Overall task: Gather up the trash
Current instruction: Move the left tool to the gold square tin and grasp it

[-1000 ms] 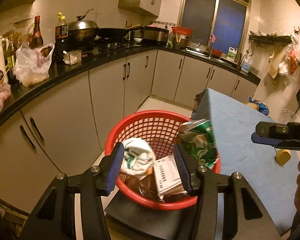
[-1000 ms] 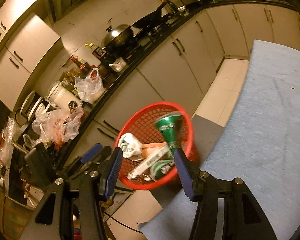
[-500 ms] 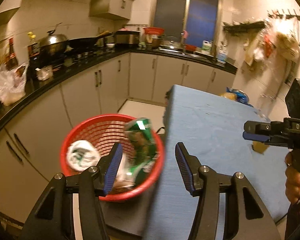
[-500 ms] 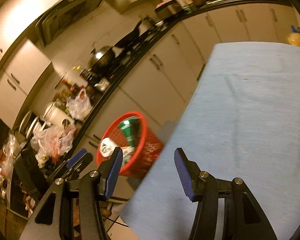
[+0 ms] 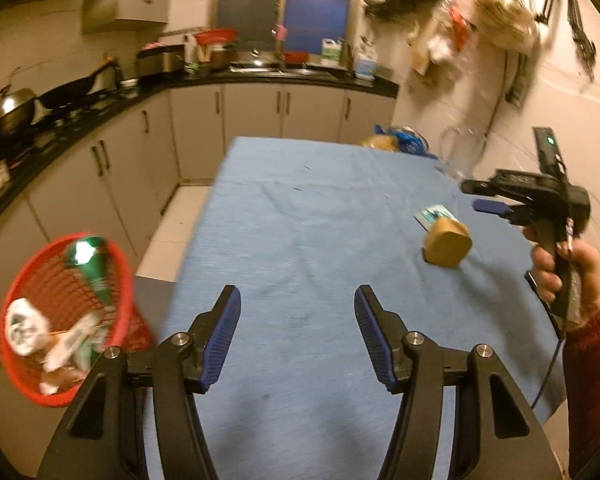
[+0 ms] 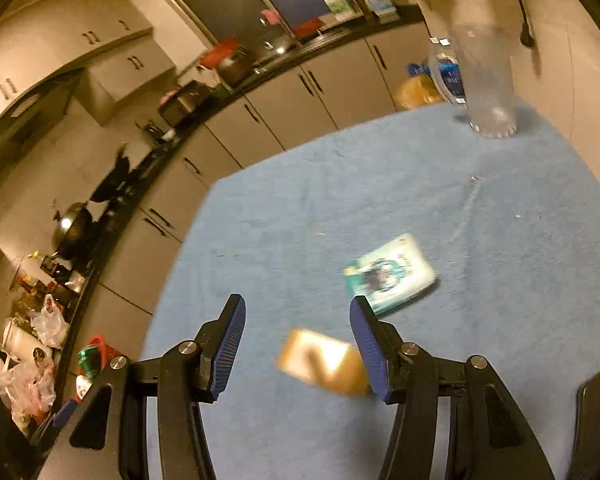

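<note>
My left gripper (image 5: 298,308) hovers over the blue table (image 5: 300,208) with its jaws opening and nothing between them. The red basket (image 5: 28,392) stands off the table's left edge, holding a green bag (image 5: 90,260) and other wrappers. A tan box (image 5: 448,244) and a teal packet (image 5: 434,213) lie on the cloth at the right. In the right wrist view my right gripper (image 6: 296,316) is open above the tan box (image 6: 324,364), which lies close to the right finger, untouched. The teal packet (image 6: 392,276) lies just beyond it.
A clear plastic bottle (image 6: 480,80) stands at the table's far corner, with a yellow and blue bag (image 5: 396,142) behind it. Cabinets and a black counter (image 5: 80,116) with pans run along the left. A hand in a red sleeve (image 5: 592,360) holds the right gripper (image 5: 496,204).
Both grippers have swung right, away from the red basket and over the blue table. The green bag now rests in the basket. The tan box and teal packet have come into view.
</note>
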Demonstrator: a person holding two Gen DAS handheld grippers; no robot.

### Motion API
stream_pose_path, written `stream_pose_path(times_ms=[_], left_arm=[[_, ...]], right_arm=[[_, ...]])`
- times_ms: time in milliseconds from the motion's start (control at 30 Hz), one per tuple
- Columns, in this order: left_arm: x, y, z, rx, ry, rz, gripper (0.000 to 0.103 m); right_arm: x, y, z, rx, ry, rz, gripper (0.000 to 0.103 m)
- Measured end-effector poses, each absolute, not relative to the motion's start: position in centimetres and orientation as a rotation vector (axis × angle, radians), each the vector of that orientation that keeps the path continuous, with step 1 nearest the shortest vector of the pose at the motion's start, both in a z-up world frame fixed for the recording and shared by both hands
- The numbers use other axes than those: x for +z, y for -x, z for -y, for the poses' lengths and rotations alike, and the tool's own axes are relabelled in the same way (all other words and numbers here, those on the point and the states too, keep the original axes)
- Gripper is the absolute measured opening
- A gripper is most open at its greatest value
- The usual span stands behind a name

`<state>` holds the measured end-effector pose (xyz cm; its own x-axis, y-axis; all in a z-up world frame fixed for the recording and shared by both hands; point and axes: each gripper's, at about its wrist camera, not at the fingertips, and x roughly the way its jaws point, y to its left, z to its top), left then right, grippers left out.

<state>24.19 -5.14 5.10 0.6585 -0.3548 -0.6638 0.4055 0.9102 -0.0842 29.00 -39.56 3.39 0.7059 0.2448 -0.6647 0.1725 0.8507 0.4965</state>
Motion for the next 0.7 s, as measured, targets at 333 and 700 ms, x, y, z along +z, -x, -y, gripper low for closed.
stream_pose_path(times_ms=[333,700], left_arm=[[4.2,-25.9,10.2,-0.482,-0.093,-0.796,0.059],[2.4,-27.5,16.3,-0.644,-0.126,-0.845,0.082]], right_arm=[[1.6,-27.8,36.8,0.258,-0.590,-0.881,0.060],[3.1,-24.8,41.4,0.111,-0.624,-0.800,0.060]])
